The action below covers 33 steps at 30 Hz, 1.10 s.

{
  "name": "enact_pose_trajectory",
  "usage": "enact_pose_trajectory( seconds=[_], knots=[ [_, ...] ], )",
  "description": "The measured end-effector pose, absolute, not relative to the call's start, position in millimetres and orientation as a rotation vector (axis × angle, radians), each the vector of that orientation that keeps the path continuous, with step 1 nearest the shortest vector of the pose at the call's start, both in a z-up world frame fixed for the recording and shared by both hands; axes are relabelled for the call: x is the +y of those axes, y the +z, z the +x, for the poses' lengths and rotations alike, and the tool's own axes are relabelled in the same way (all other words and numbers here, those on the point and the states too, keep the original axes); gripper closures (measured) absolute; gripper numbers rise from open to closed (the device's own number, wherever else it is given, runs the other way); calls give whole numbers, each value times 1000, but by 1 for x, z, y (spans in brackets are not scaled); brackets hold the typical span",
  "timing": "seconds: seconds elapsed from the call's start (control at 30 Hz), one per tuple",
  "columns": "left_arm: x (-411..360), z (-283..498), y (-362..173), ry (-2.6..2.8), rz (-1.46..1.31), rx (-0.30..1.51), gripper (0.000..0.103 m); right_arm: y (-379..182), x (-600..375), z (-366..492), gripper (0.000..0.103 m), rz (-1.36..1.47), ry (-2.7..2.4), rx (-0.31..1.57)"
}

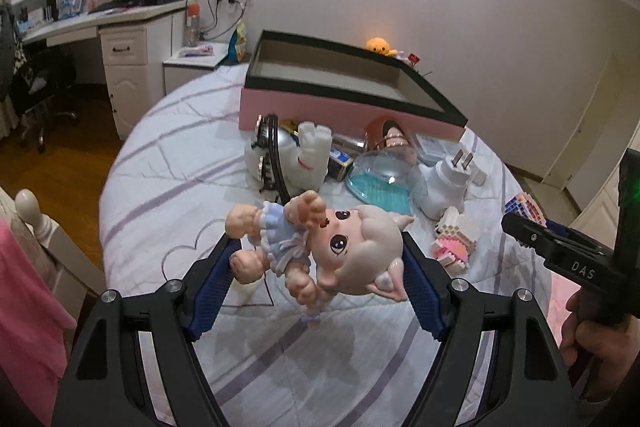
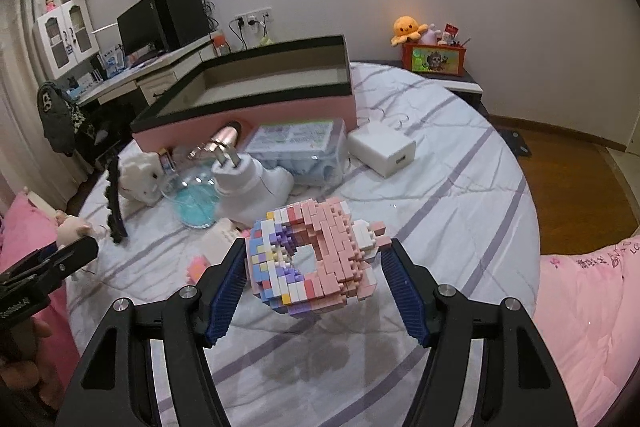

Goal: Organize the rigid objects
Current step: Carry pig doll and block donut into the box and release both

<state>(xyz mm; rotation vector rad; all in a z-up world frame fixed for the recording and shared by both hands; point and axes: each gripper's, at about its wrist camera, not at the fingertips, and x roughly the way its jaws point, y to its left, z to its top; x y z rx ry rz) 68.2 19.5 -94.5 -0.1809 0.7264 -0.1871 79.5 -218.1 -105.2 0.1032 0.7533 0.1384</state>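
Observation:
My left gripper (image 1: pixel 316 247) is shut on a doll figure (image 1: pixel 320 247) with a big pale head and blue dress, held sideways above the bed. My right gripper (image 2: pixel 314 251) is shut on a pink and pastel brick-built model (image 2: pixel 316 259), lifted off the sheet. The open pink box with a black rim (image 1: pixel 340 107) stands at the far side of the bed, also in the right wrist view (image 2: pixel 248 123). It looks empty inside. The right gripper shows at the left view's right edge (image 1: pixel 520 227).
A pile lies before the box: white plush (image 1: pixel 304 155), clear dome with blue base (image 1: pixel 380 179), white plug adapter (image 1: pixel 444 183), another brick model (image 1: pixel 456 243), clear case (image 2: pixel 296 151), white charger (image 2: pixel 382 149), black hairband (image 2: pixel 114 203). Desk and nightstands surround the bed.

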Motion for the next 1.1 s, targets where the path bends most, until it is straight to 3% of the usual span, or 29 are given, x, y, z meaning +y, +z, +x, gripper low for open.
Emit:
enact_pose_trajectory(
  seconds=[0.37, 0.67, 1.1],
  knots=[
    [20, 89, -51, -186, -148, 629, 24, -61, -197, 100, 35, 77, 230, 670],
    [17, 165, 3, -149, -67, 532, 24, -21, -182, 190, 35, 57, 273, 639],
    [6, 284, -38, -128, -58, 701, 24, -78, -177, 298, 34, 102, 251, 861]
  ],
)
